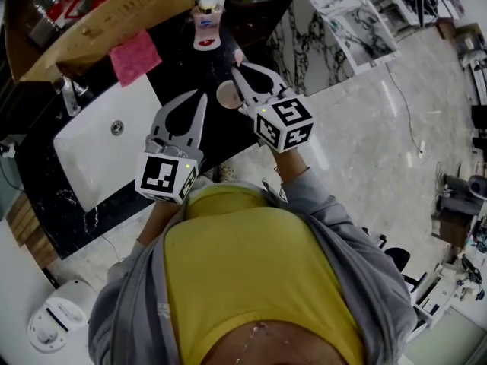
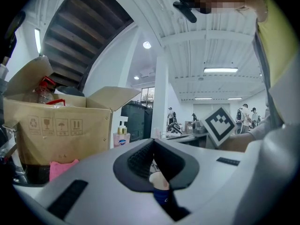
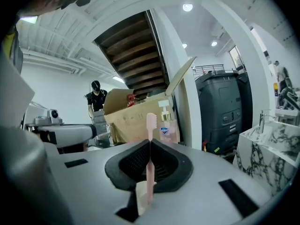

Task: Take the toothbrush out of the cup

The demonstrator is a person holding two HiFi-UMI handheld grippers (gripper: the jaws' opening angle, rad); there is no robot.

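Observation:
My right gripper [image 3: 149, 143] is shut on a pink toothbrush [image 3: 151, 125], which stands upright between its pads with the bristle head above the tips. The handle runs down toward a pale cup [image 3: 139, 194] just below the jaws. In the head view the right gripper [image 1: 237, 69] hangs over that cup [image 1: 225, 96] on the black counter. My left gripper [image 1: 201, 96] lies just left of the cup, level, its tips together with nothing between them. In the left gripper view [image 2: 153, 143] the cup [image 2: 159, 181], with a blue label, shows through the gap behind the tips.
A white sink basin [image 1: 99, 139] with a faucet [image 1: 70, 93] lies left of the cup. Behind are a cardboard box [image 1: 106, 21], a pink cloth [image 1: 135, 55] and a soap pump bottle [image 1: 206, 25]. A marble-patterned cabinet [image 1: 319, 44] stands to the right.

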